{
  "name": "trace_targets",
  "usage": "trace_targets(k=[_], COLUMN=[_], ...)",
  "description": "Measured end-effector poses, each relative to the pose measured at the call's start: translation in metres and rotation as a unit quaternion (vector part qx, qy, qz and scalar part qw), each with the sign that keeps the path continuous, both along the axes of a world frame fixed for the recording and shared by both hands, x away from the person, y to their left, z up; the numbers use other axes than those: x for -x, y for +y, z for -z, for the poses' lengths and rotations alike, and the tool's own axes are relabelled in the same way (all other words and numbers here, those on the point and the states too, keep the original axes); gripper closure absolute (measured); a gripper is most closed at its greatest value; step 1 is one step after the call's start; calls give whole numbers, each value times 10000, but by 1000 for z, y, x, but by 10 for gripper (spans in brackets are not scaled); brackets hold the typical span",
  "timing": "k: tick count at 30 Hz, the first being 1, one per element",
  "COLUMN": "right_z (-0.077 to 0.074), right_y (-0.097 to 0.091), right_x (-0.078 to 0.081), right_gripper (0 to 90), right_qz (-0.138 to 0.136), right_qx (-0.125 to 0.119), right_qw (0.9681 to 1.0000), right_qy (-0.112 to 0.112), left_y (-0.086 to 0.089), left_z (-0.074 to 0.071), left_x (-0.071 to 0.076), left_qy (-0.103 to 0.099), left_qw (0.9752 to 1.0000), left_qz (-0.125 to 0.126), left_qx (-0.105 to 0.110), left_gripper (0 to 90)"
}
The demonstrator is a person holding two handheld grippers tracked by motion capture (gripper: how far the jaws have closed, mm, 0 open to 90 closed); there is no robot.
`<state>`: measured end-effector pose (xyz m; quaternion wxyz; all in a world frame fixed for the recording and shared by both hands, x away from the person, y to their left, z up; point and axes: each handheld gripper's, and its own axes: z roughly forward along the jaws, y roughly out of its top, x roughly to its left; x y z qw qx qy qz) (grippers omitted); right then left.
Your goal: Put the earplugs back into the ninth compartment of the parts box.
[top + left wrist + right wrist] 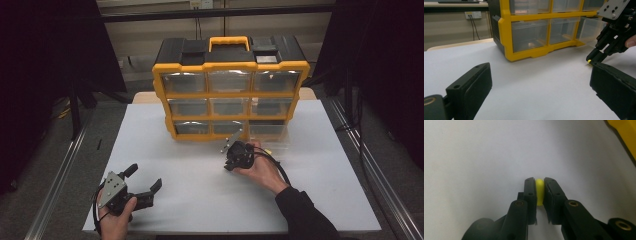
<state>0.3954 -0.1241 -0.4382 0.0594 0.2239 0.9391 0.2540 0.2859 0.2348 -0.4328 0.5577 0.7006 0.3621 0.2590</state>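
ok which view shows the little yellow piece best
The right gripper view: the yellow piece sits close up, pinched between the right tool pads. The left gripper view shows a yellow speck at that tool's tip; the high view hides it.

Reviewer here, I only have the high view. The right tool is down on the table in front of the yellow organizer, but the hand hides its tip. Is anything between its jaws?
Observer: Yes. In the right gripper view the right tool is shut on a small yellow piece, which sits between the pads.
Operator: Is it lifted or on the table?
Observer: The left gripper view shows the yellow piece low at the white table; whether it touches, I cannot tell.
Operator: And the left tool?
Observer: The left tool is open, jaws wide apart, with bare table between them.
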Motion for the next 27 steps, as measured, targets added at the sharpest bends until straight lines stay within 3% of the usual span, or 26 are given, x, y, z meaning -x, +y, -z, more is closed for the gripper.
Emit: trace_targets(k=[8,24,27], right_z=[-6,-14,-18], right_y=[-1,-4,-7], right_x=[4,8,8], right_gripper=[806,805,805], right_qz=[-31,-20,24], right_qx=[-111,-416,-572], right_qw=[9999,9991,9984], right_qy=[-87,-37,-27], left_y=[0,0,0], left_z=[0,0,0], left_x=[0,0,0], left_qy=[4,0,0], left_qw=[10000,10000,10000], left_qz=[-4,-8,-7], left_qx=[29,23,21], left_gripper=[42,42,42])
